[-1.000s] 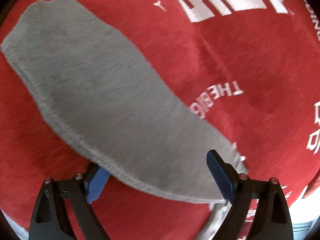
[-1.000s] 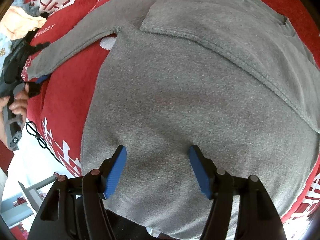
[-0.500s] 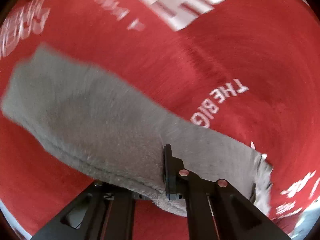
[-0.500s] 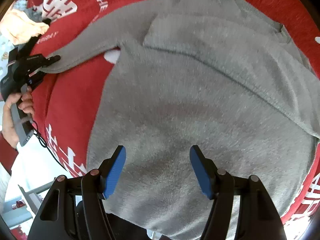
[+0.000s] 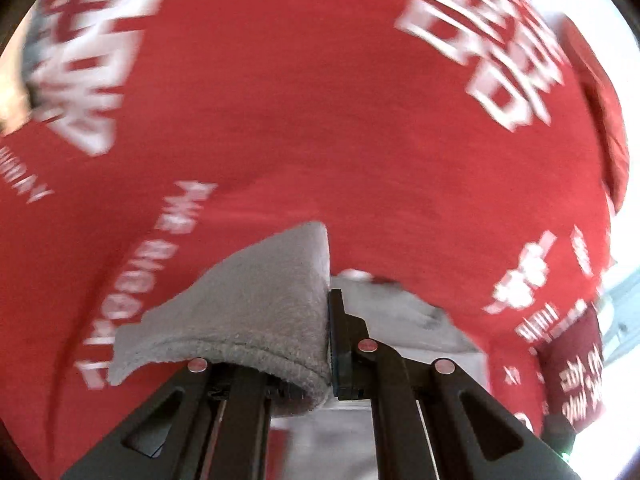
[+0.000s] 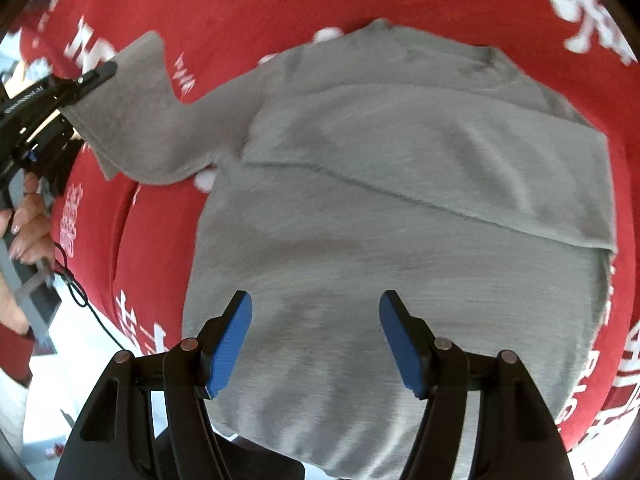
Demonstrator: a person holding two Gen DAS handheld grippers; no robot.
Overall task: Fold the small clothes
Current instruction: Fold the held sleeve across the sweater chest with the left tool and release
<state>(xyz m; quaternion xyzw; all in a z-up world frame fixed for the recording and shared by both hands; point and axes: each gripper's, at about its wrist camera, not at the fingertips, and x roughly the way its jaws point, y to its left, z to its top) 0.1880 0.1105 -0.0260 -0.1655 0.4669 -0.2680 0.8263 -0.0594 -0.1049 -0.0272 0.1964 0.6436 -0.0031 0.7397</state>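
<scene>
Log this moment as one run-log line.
left gripper: shut on sleeve, lifted | right gripper: open over sweater | red cloth underneath

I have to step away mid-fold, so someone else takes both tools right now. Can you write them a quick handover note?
Left tool: shut on the cuff of the grey sweater's sleeve, lifted off the red cloth.
Right tool: open, holding nothing, above the sweater's lower body.
Grey sweater: spread on the red cloth.
Done: the other sleeve already lies folded across the chest.
Left: probably lay the held sleeve across the body, release, then fold the body up.
</scene>
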